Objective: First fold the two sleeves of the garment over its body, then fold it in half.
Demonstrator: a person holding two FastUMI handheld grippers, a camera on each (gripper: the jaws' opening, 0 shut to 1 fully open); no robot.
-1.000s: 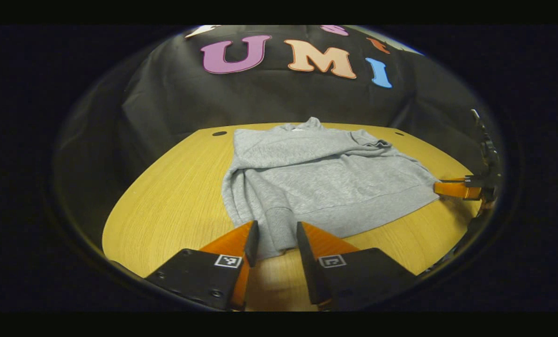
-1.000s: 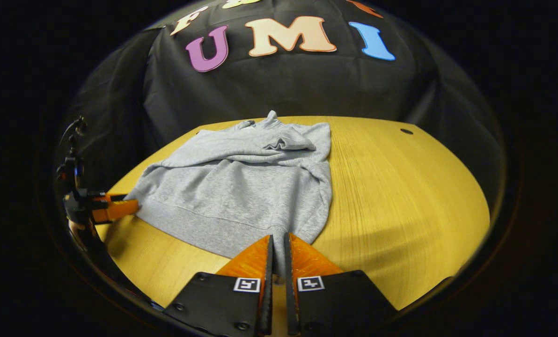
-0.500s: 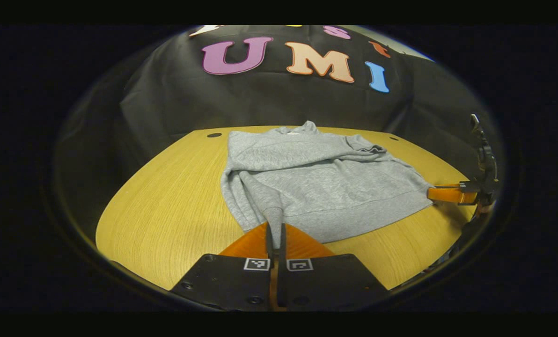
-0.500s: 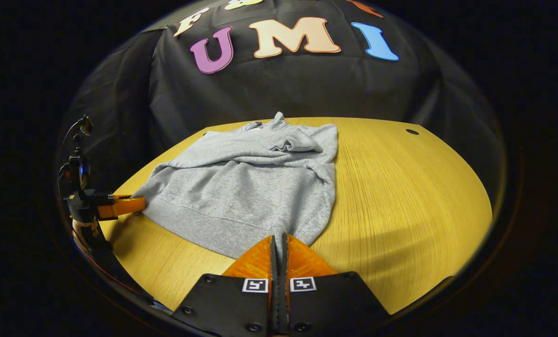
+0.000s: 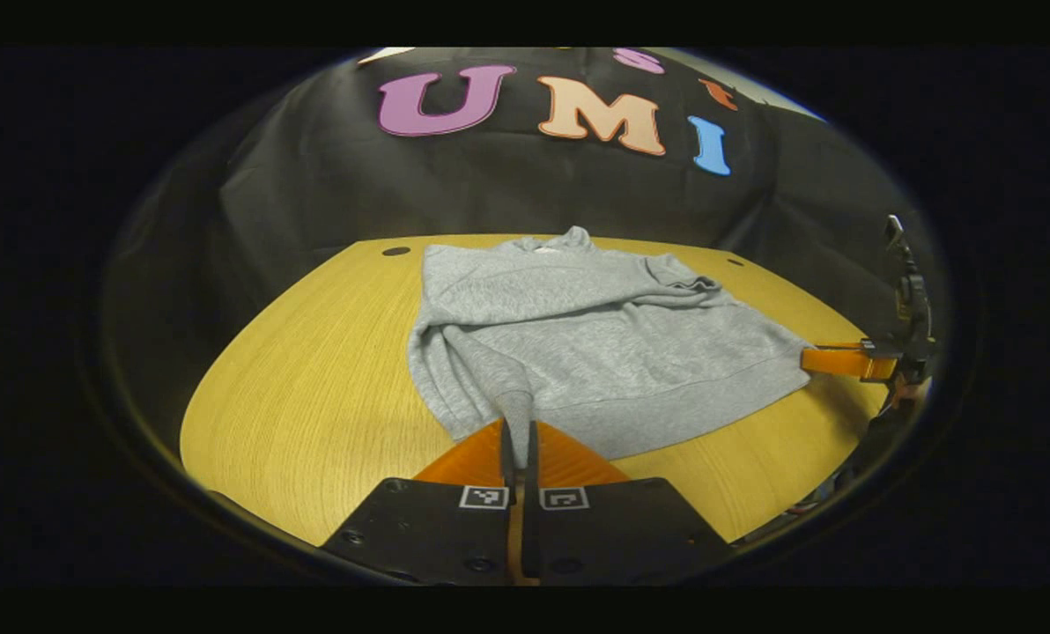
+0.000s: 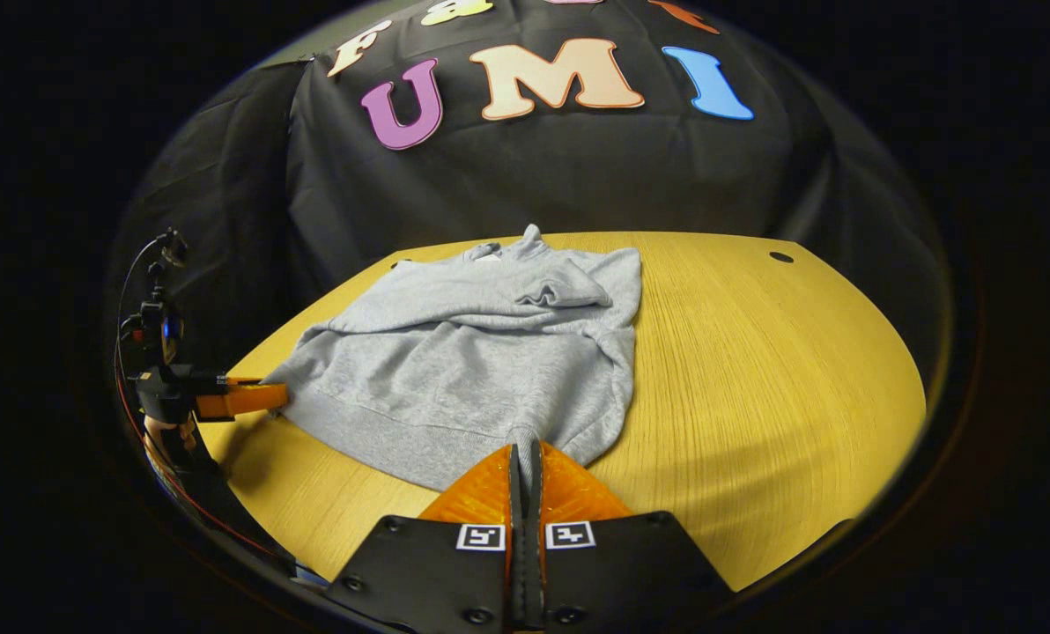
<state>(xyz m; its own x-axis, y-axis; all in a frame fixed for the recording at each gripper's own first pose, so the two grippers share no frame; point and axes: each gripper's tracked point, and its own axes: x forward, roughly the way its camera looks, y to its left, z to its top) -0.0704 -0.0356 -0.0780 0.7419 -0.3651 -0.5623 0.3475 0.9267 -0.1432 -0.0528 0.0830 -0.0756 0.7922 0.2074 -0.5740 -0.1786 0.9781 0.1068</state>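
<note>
A rounded wooden table point(image 5: 314, 387) with fine grain lies before the black cloth wall point(image 6: 534, 167), bare on both sides of the garment. The grey sweatshirt point(image 5: 595, 343) — soft knit, both sleeves folded over its body, ribbed hem nearest — lies flat mid-table. The left gripper point(image 5: 516, 436) is clamped on one hem corner, and the right gripper point(image 6: 525, 453) is clamped on the other — fingers pressed together on cloth. Two small dark holes point(image 6: 781, 257) mark the far edge.

Your left gripper view sits low at the desk's point(image 5: 314, 387) near edge, close to the sweater's point(image 5: 595, 343) left corner, facing the wall; your right gripper view does likewise at its right corner. Both share sweater point(image 6: 472, 361) and desk point(image 6: 754, 370).
</note>
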